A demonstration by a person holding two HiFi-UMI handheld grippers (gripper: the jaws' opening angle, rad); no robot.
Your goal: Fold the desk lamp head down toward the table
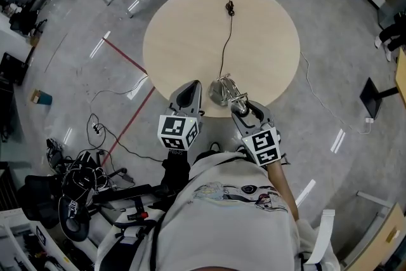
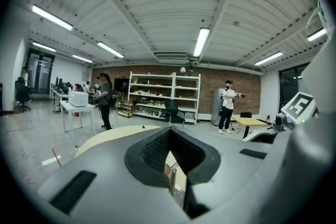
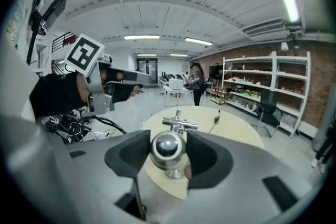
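Desk lamp [image 1: 222, 91]: on the round table [image 1: 190, 35], at its near edge.
Cord [image 1: 223, 47]: behind the lamp, across the table.
My right claw [image 1: 239, 106]: right of the lamp, jaws either side of its head [image 3: 168, 147].
My left claw [image 1: 190, 91]: left of the lamp.

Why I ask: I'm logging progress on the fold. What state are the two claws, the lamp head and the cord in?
left claw: shut, holding nothing.
right claw: shut on the lamp head.
lamp head: clamped between the jaws, held above the table, not yet down.
cord: lying slack across the table.
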